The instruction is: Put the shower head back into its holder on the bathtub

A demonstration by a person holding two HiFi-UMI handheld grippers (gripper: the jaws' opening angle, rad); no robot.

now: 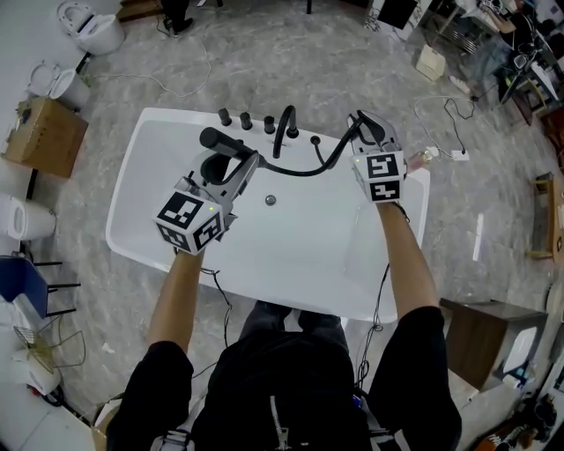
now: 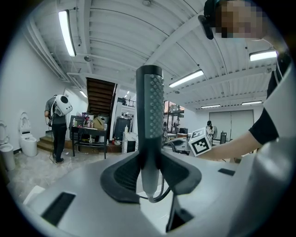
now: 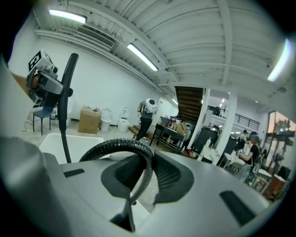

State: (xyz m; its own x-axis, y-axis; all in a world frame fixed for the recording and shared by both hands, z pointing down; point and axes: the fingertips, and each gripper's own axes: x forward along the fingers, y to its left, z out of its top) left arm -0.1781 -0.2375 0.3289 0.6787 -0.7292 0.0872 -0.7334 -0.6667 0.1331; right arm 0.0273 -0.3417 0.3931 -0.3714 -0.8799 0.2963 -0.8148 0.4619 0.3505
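Note:
The black shower head (image 1: 227,143) is held over the far part of the white bathtub (image 1: 154,132), and my left gripper (image 1: 248,164) is shut on its handle. In the left gripper view that dotted handle (image 2: 151,115) stands upright between the jaws of the left gripper (image 2: 150,172). Its black ribbed hose (image 1: 308,169) curves right to my right gripper (image 1: 363,125), which is shut on it near the tub's far right rim. The hose (image 3: 147,167) runs between the jaws of the right gripper (image 3: 143,179). Black knobs (image 1: 246,121) and a curved spout (image 1: 285,125) stand on the far rim.
The tub's drain (image 1: 270,200) lies below the hose. Toilets (image 1: 92,26) and a cardboard box (image 1: 44,132) stand to the left. A cable with a power strip (image 1: 458,155) lies on the floor at right, near a wooden cabinet (image 1: 485,339). A person (image 2: 58,125) stands far off.

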